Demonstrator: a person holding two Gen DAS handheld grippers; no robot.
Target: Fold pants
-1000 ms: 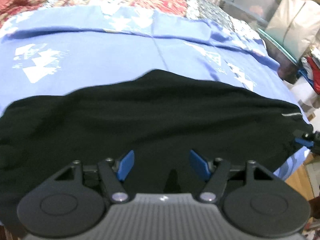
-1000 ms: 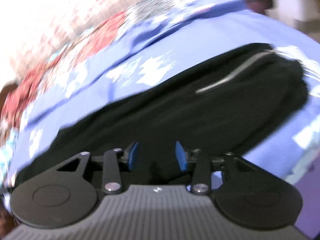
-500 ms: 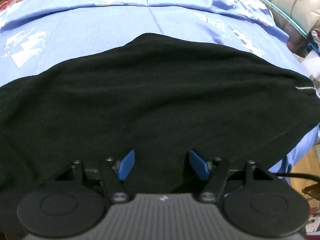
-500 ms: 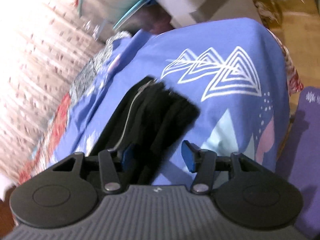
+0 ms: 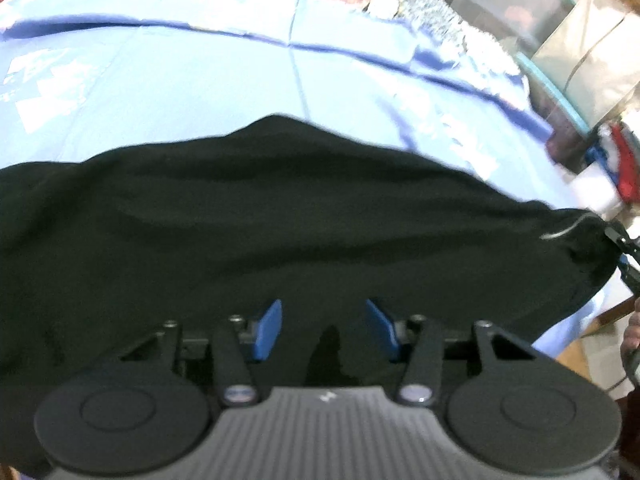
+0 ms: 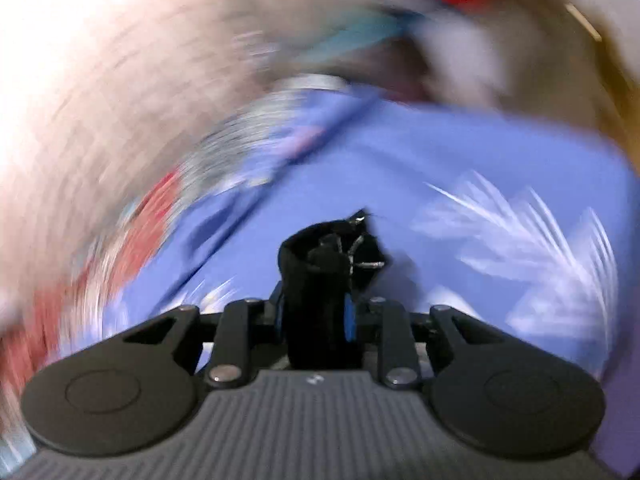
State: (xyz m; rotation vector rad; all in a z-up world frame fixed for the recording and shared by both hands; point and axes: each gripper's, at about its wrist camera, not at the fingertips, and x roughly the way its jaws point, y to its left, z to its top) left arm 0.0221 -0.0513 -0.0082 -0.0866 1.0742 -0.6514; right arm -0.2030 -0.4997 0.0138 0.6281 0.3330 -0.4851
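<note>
The pants (image 5: 280,216) lie across the bed (image 5: 200,80), ahead of the left tool (image 5: 325,330), whose jaws have just narrowed, still open over cloth. The right tool (image 6: 314,316) has just clamped a bunched end; a fast pull may drag the pants askew.

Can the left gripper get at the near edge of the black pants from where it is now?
Probably yes. The left gripper sits right over the black pants, jaws apart, dark fabric between its blue pads and nothing in the way. The right gripper is already clamped on a bunched end.
</note>
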